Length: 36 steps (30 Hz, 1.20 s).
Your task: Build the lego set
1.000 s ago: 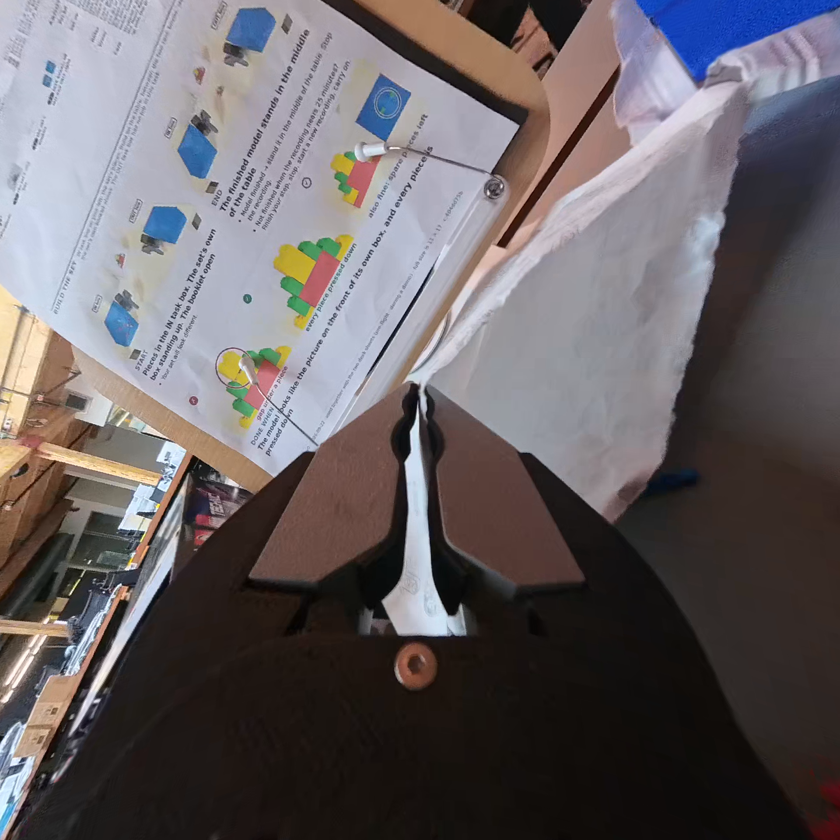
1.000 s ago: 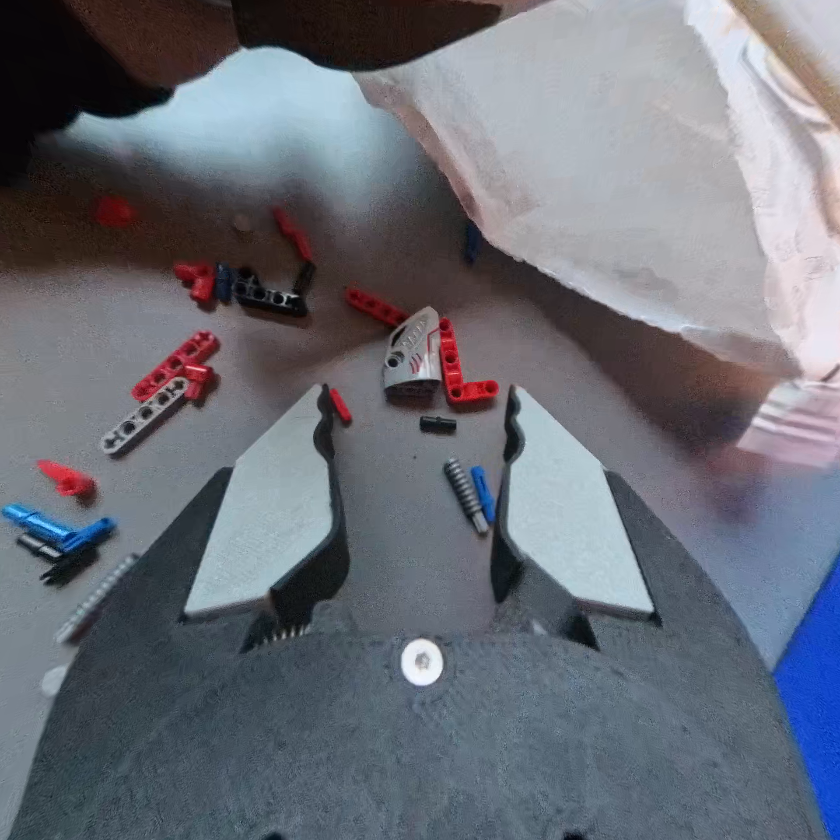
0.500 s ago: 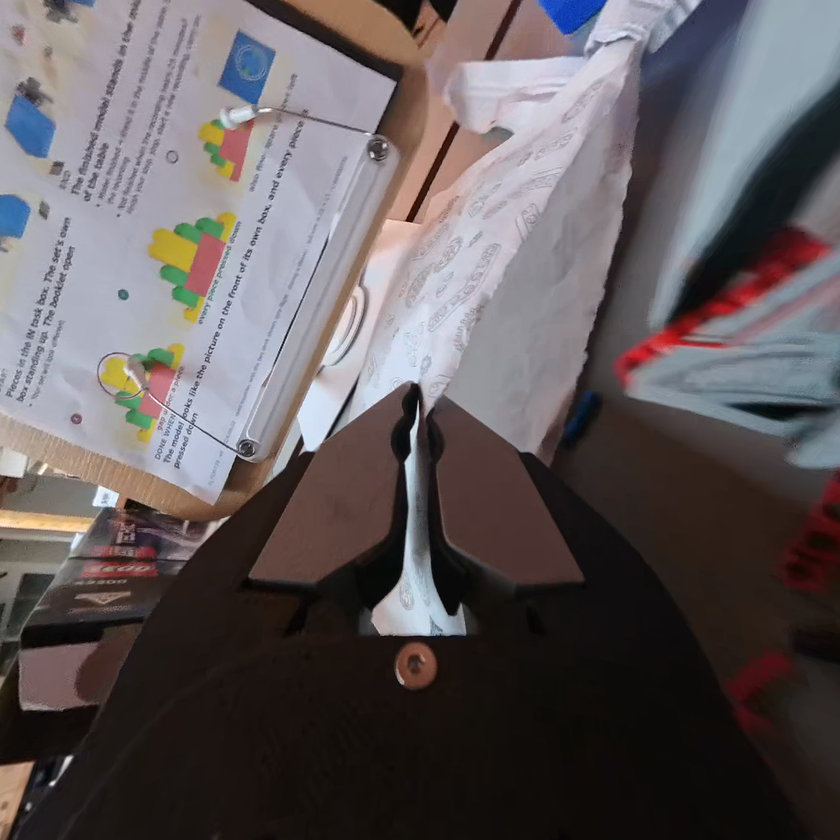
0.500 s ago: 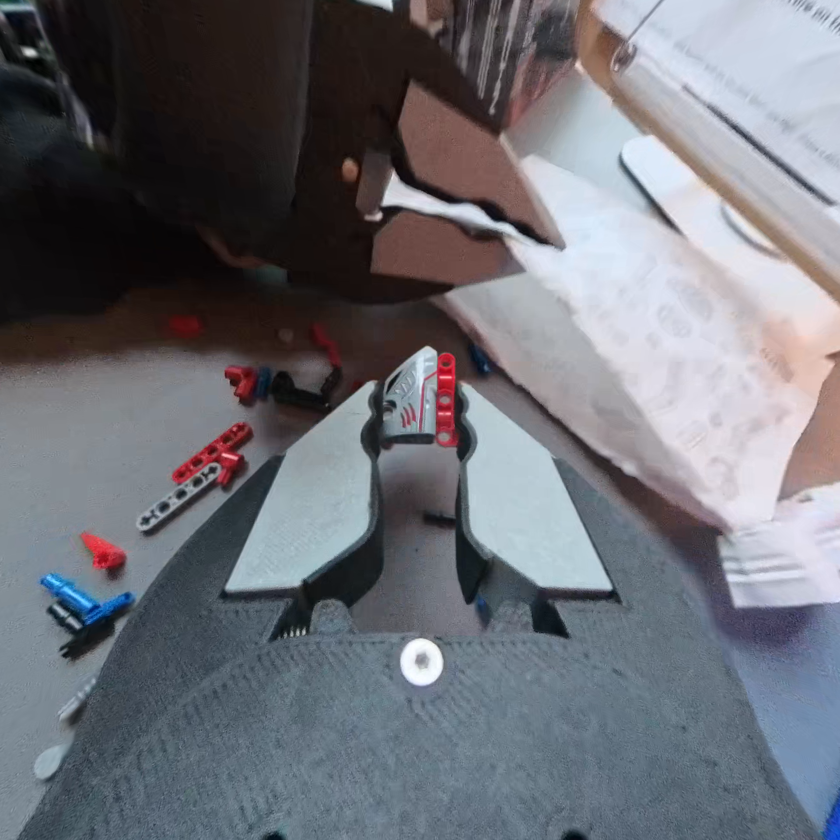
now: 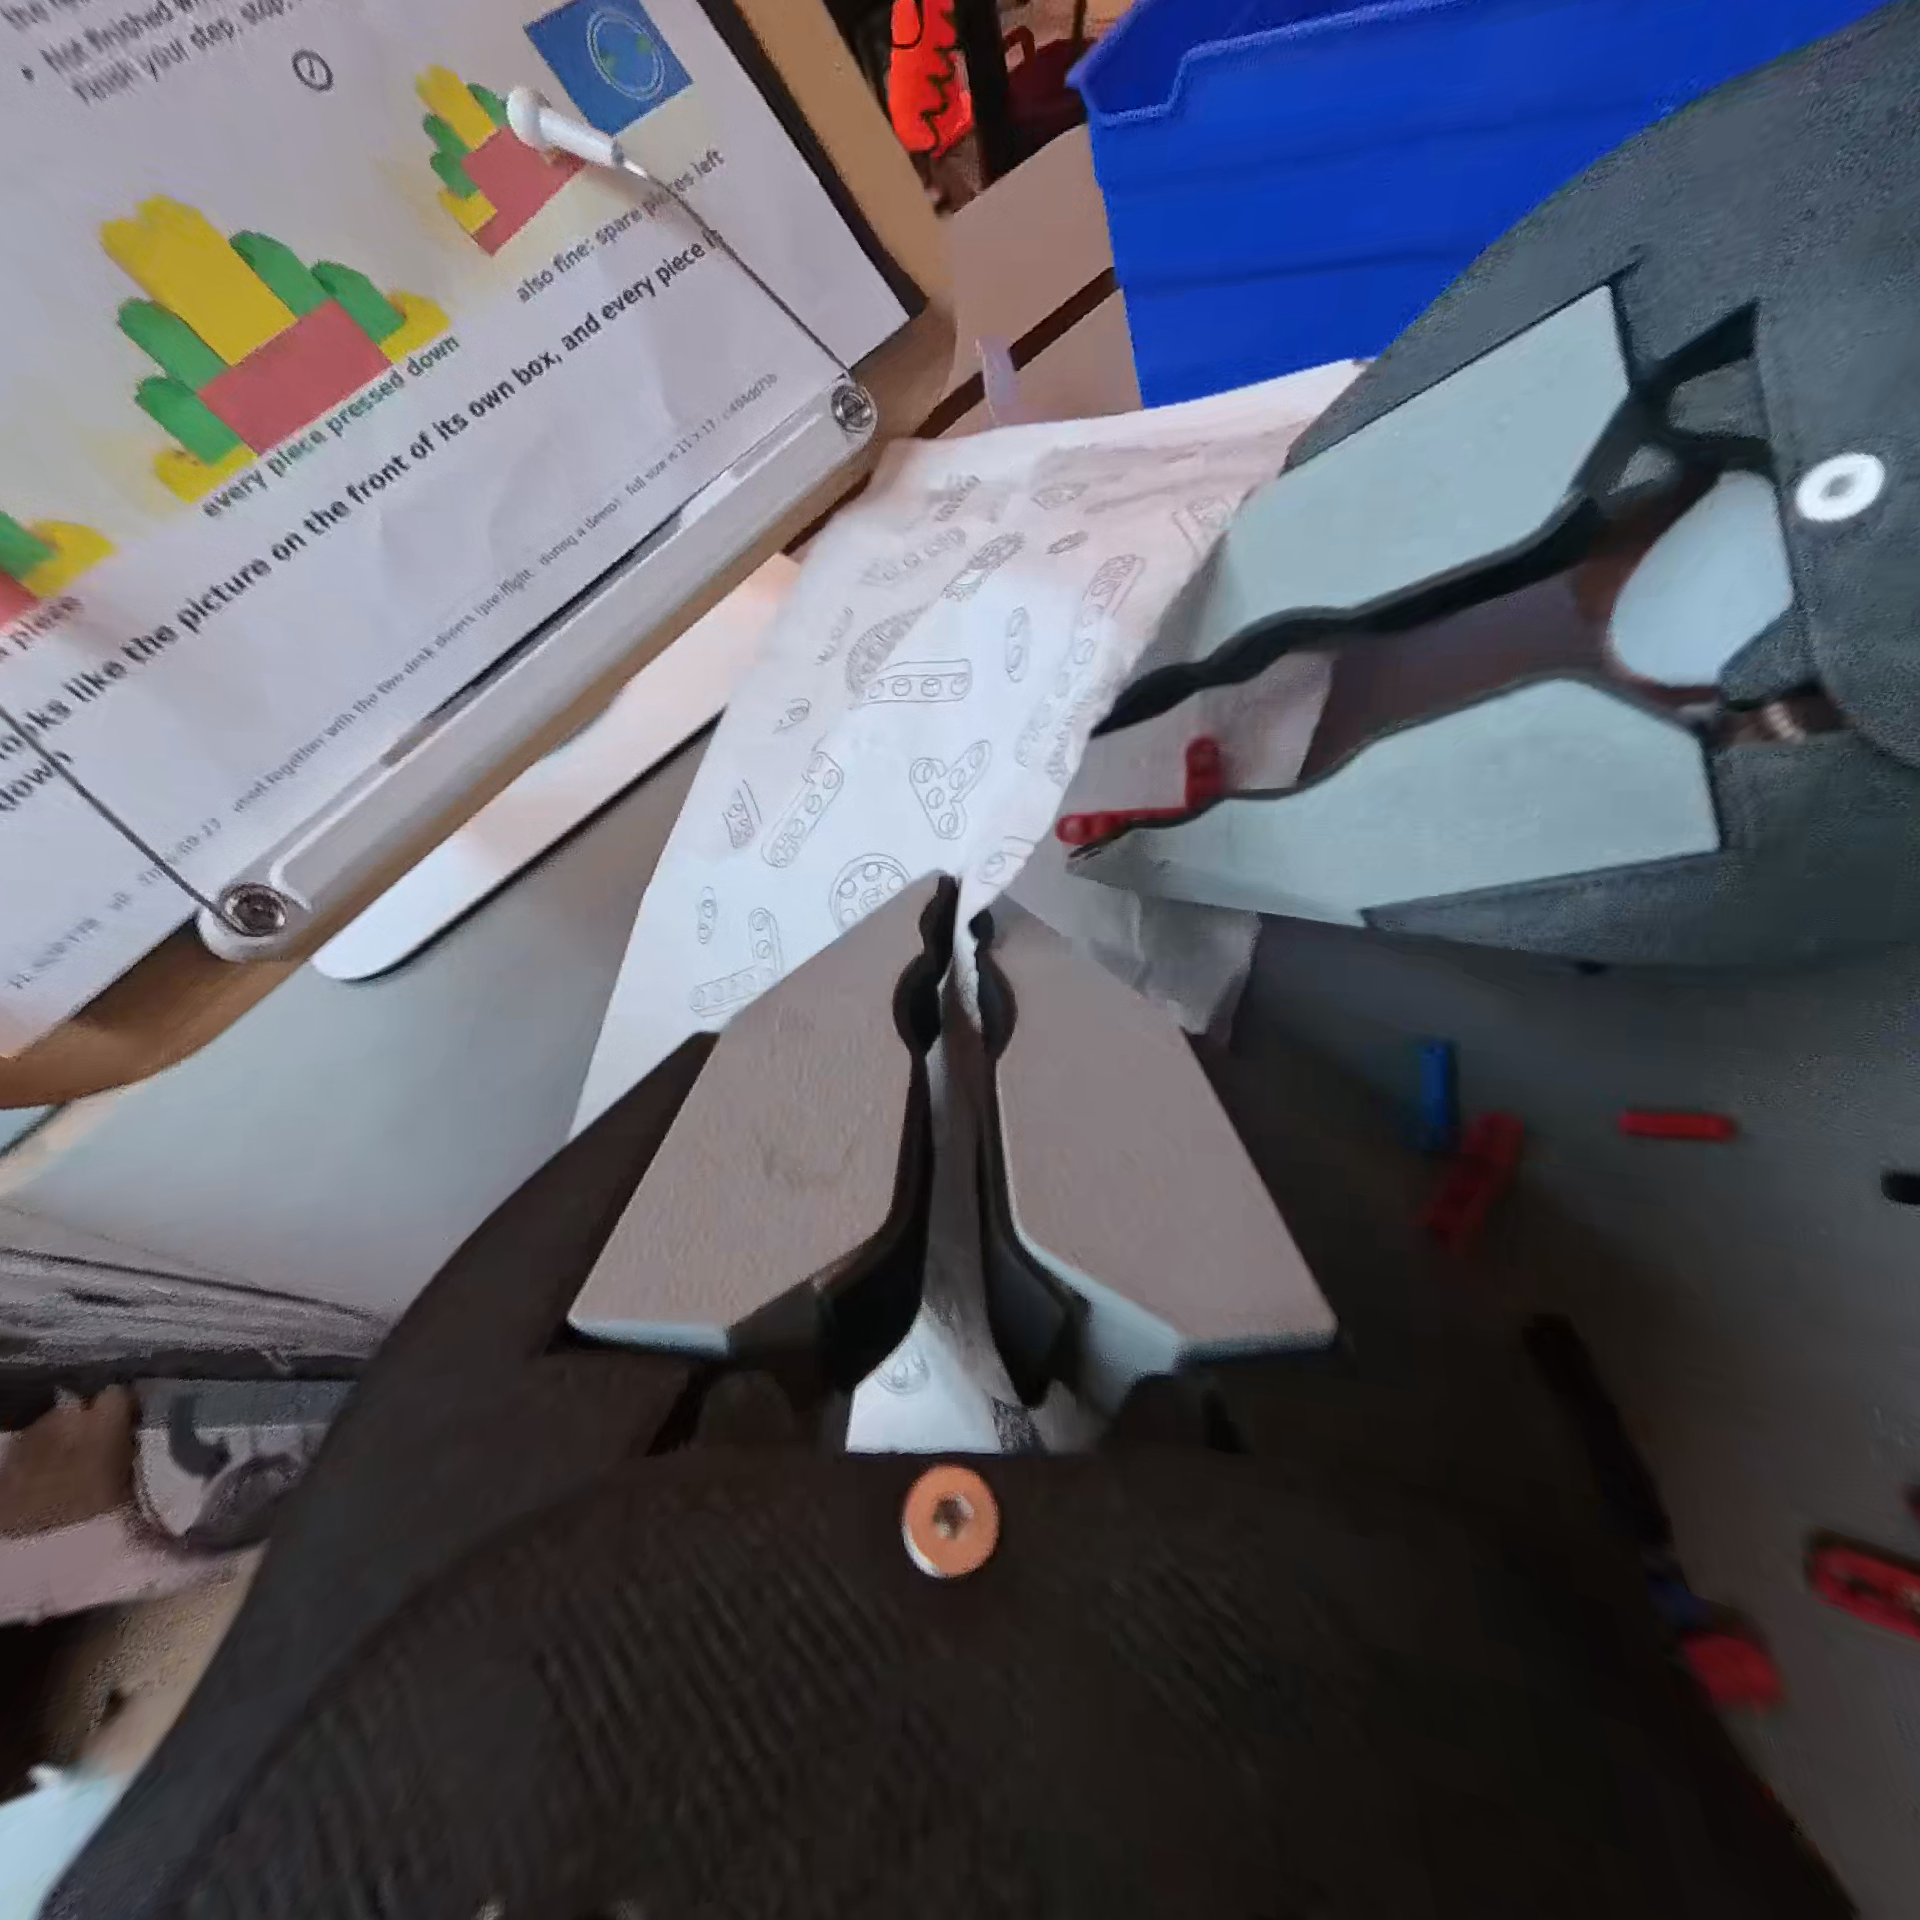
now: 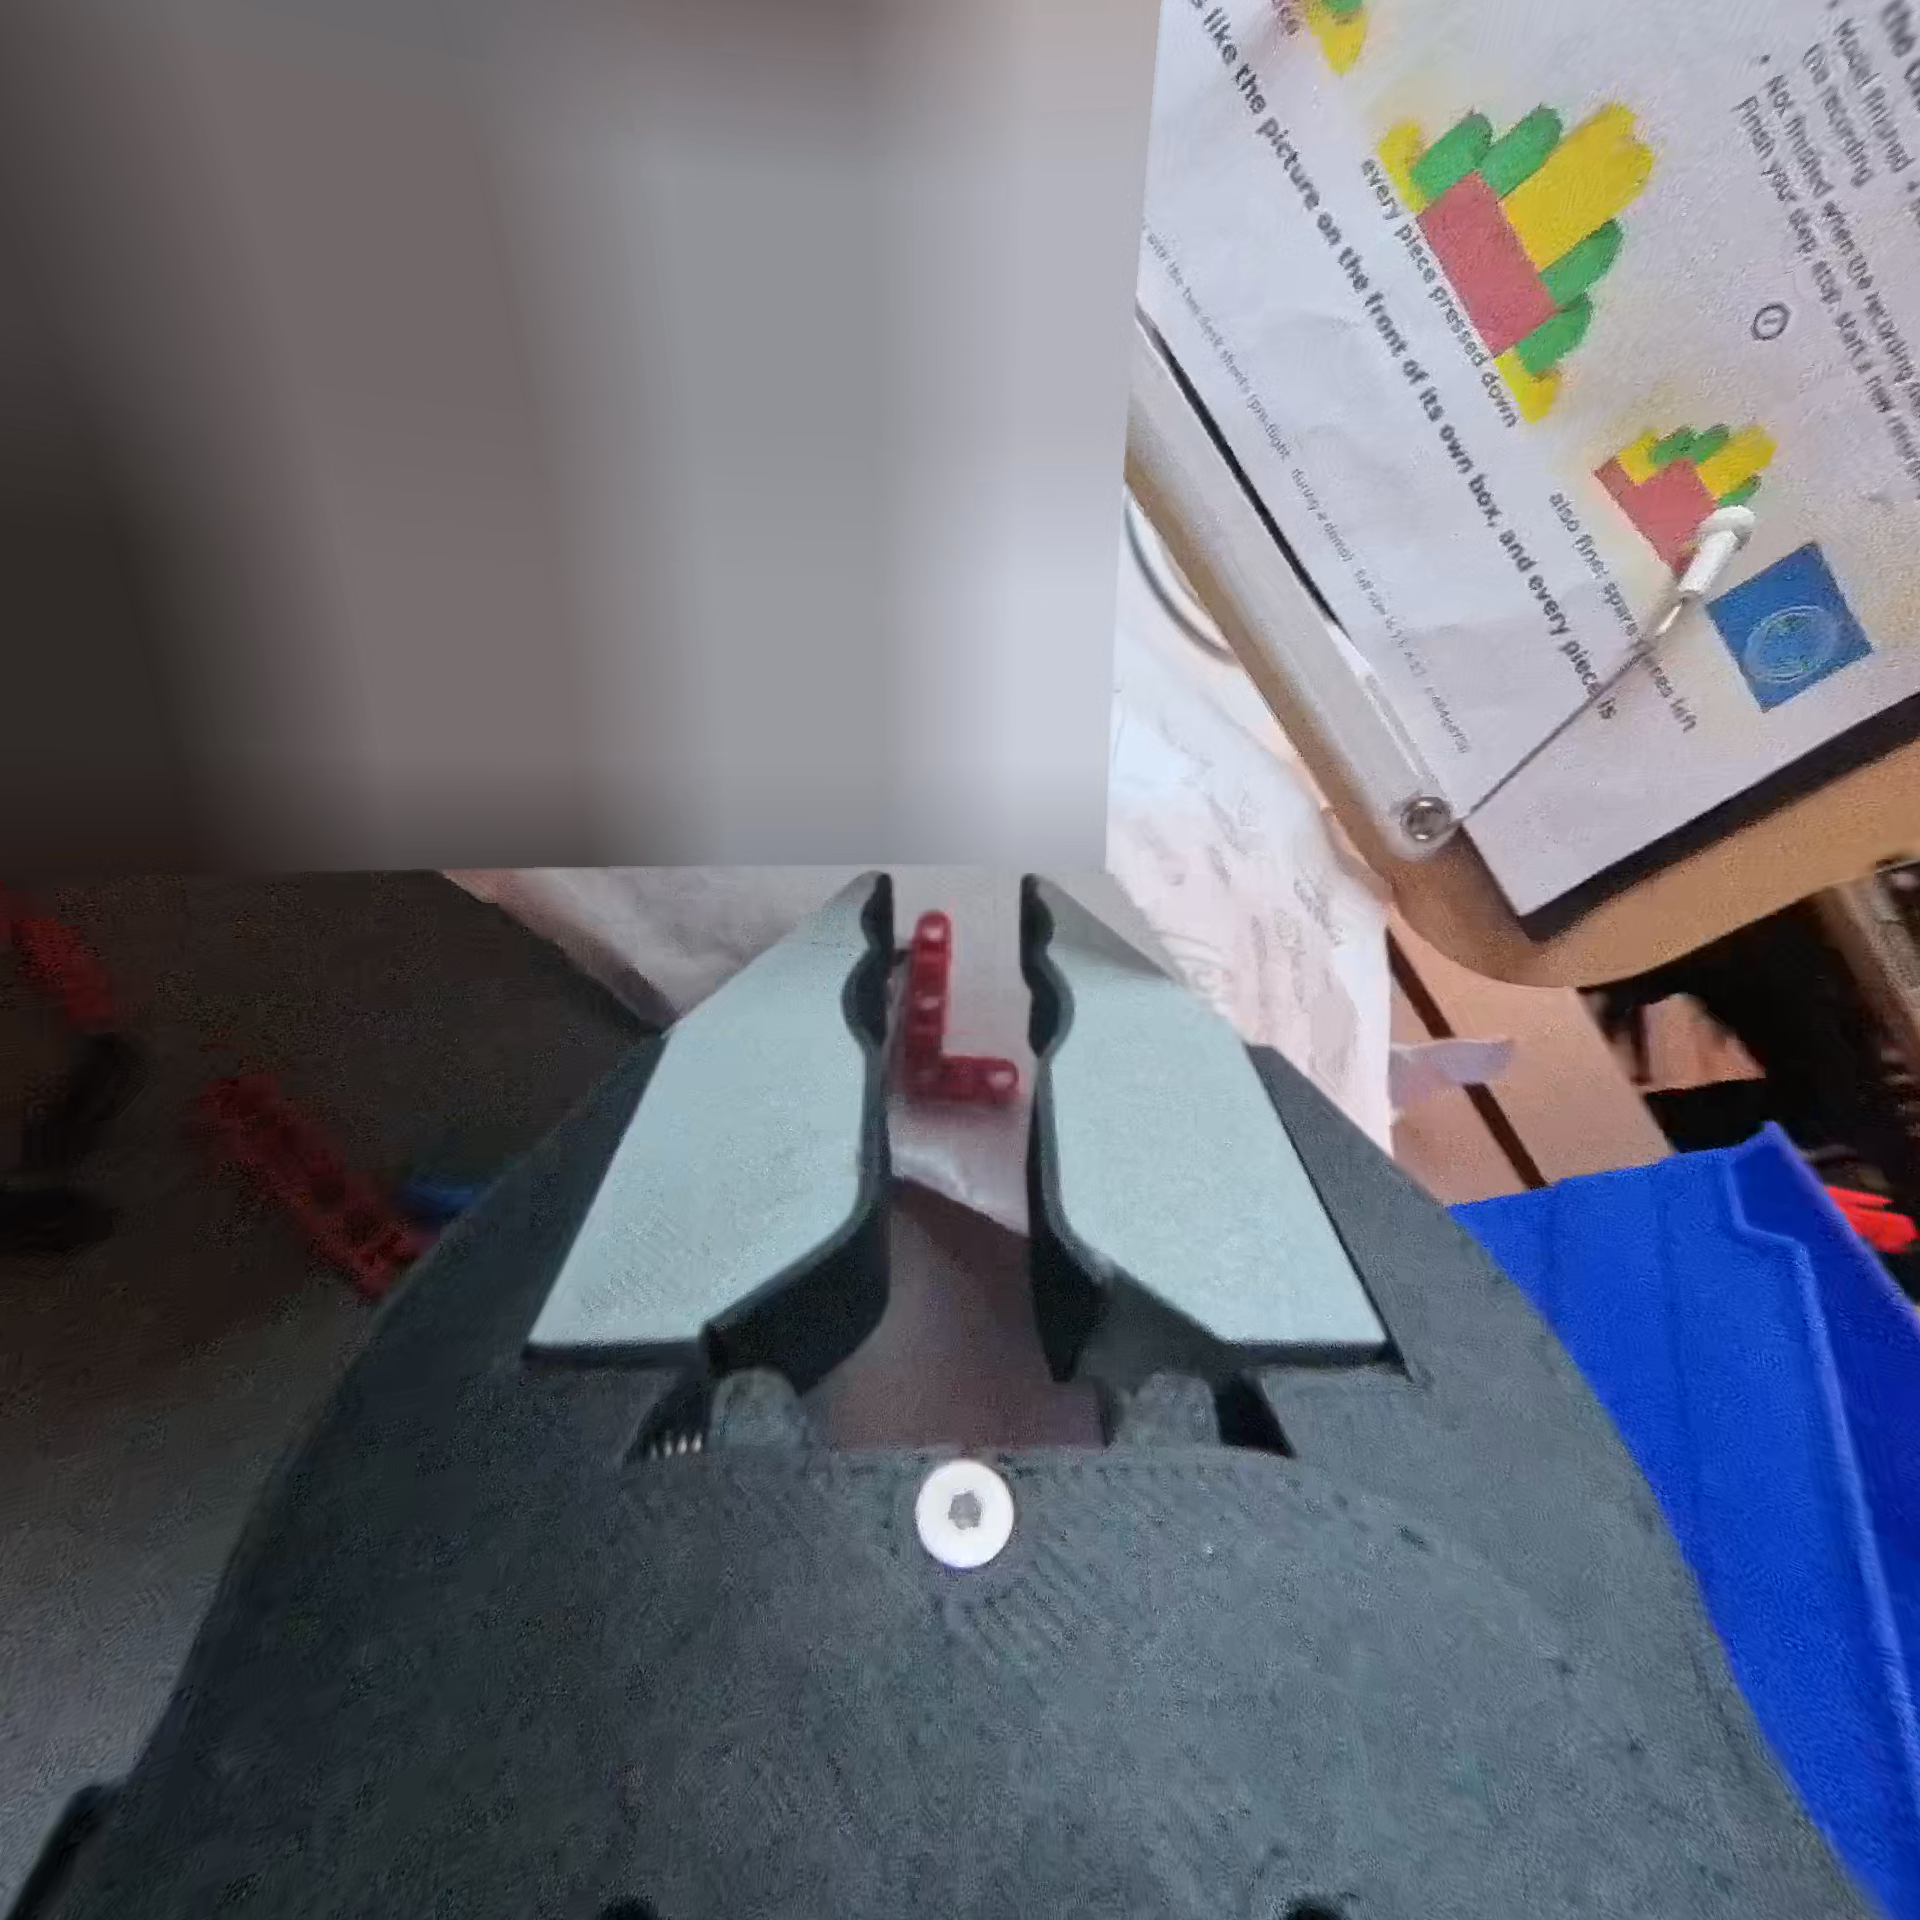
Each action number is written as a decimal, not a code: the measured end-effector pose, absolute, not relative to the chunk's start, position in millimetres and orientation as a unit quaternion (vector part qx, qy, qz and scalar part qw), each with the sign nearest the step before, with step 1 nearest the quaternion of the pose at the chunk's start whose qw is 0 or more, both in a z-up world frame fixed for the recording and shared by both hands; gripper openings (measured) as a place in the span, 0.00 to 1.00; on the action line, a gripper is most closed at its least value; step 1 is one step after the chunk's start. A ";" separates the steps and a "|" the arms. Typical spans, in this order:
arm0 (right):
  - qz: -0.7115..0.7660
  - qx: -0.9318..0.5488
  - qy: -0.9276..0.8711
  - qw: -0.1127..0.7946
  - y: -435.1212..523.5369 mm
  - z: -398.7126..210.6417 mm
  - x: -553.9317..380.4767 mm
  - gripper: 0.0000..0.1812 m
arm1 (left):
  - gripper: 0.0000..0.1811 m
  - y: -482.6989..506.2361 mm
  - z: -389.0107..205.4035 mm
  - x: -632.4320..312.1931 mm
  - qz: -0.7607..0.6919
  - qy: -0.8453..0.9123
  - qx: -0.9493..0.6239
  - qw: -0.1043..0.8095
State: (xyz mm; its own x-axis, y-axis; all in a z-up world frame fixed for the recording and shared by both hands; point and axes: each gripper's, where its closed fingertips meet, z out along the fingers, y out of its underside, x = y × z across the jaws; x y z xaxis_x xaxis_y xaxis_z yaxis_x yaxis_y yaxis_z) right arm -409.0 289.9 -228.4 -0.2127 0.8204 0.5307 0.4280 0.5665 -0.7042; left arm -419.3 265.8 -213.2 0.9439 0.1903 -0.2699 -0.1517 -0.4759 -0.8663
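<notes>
My left gripper [image 5: 958, 914] is shut on the edge of a white paper bag [image 5: 914, 665] printed with part outlines, and holds it above the grey table [image 5: 1558, 1299]. My right gripper [image 6: 956, 894] is shut on a red L-shaped beam [image 6: 928, 997], which spans the narrow gap between its fingers. In the left wrist view the right gripper [image 5: 1086, 787] comes in from the upper right, with the red beam [image 5: 1200, 764] close against the bag. The bag also shows in the right wrist view [image 6: 1247, 935], just beyond the fingertips.
An instruction sheet on a wooden stand [image 5: 364, 416] stands behind the bag. It is also in the right wrist view [image 6: 1558, 416]. A blue bin [image 5: 1351, 187] is at the back right. Loose red [image 5: 1475, 1174] and blue [image 5: 1436, 1081] pieces lie on the table.
My right gripper closed on the red L-shaped beam on the table, lifted it and brought it up to the bag. My left gripper swung round with the bag still held.
</notes>
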 end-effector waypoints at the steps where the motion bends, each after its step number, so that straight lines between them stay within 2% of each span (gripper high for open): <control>1: 0.239 -0.427 -0.745 0.453 286.7 -225.7 -410.6 0.10 | 0.00 264.9 -213.5 -420.1 0.158 -0.019 -0.843 0.514; 3: 0.289 -0.443 -0.733 0.427 282.8 -218.3 -410.8 0.13 | 0.00 261.2 -214.1 -424.9 0.159 -0.034 -0.844 0.511; 5: 0.348 -0.437 -0.743 0.368 269.4 -213.7 -399.1 0.24 | 0.00 259.1 -211.1 -428.3 0.164 -0.041 -0.840 0.516; 7: 0.372 -0.439 -0.757 0.310 267.8 -217.4 -381.7 0.24 | 0.00 259.8 -210.4 -427.5 0.168 -0.035 -0.837 0.520; 9: 0.370 -0.457 -0.758 0.284 279.2 -224.4 -371.7 0.29 | 0.00 261.7 -216.4 -421.4 0.163 -0.017 -0.843 0.512; 12: 0.381 -0.448 -0.780 0.215 271.6 -239.4 -353.0 0.28 | 0.00 258.6 -223.4 -416.1 0.167 -0.007 -0.856 0.489; 13: 0.385 -0.432 -0.793 0.192 263.6 -242.5 -345.1 0.25 | 0.00 256.7 -222.6 -415.0 0.169 -0.008 -0.858 0.484; 14: 0.381 -0.416 -0.806 0.178 258.0 -245.6 -338.9 0.18 | 0.00 255.3 -220.7 -413.5 0.170 -0.008 -0.859 0.483; 15: 0.367 -0.404 -0.819 0.177 256.0 -249.5 -335.1 0.13 | 0.00 254.9 -218.1 -411.6 0.171 -0.005 -0.858 0.485; 17: 0.335 -0.378 -0.842 0.192 255.2 -258.6 -333.6 0.11 | 0.00 255.8 -214.7 -409.1 0.171 0.002 -0.855 0.490; 20: 0.334 -0.369 -0.850 0.174 246.2 -268.7 -334.9 0.18 | 0.00 257.2 -222.4 -407.4 0.174 0.020 -0.858 0.483; 21: 0.339 -0.370 -0.850 0.161 243.3 -269.4 -334.4 0.25 | 0.00 257.8 -226.1 -407.6 0.179 0.031 -0.858 0.481; 22: 0.342 -0.373 -0.848 0.160 243.0 -269.6 -336.1 0.25 | 0.00 258.2 -230.3 -408.7 0.185 0.040 -0.857 0.479; 24: 0.350 -0.371 -0.844 0.167 242.6 -269.4 -340.3 0.18 | 0.00 257.9 -235.0 -410.1 0.188 0.043 -0.863 0.467; 27: 0.352 -0.369 -0.839 0.188 241.7 -269.0 -348.3 0.13 | 0.00 257.3 -234.6 -408.2 0.190 0.053 -0.861 0.468; 30: 0.282 -0.395 -0.820 0.304 272.5 -264.4 -374.9 0.01 | 0.00 255.4 -238.1 -409.5 0.182 0.044 -0.869 0.459; 31: 0.266 -0.388 -0.814 0.340 279.6 -258.3 -379.9 0.00 | 0.00 254.5 -238.2 -411.5 0.183 0.037 -0.870 0.457; 33: 0.285 -0.367 -0.814 0.348 273.2 -248.1 -376.5 0.01 | 0.00 253.7 -237.9 -412.3 0.179 0.034 -0.870 0.459; 36: 0.303 -0.367 -0.820 0.317 270.1 -244.2 -360.0 0.10 | 0.00 253.8 -239.4 -410.6 0.177 0.039 -0.872 0.455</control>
State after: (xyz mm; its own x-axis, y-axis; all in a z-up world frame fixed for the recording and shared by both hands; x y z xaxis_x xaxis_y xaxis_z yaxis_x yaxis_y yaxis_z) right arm -360.0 270.1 -244.2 -0.5292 0.7949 0.2968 0.4106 0.5460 -0.7303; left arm -410.6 253.8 -239.4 0.9341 0.0925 -0.3448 -0.2299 -0.5829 -0.7794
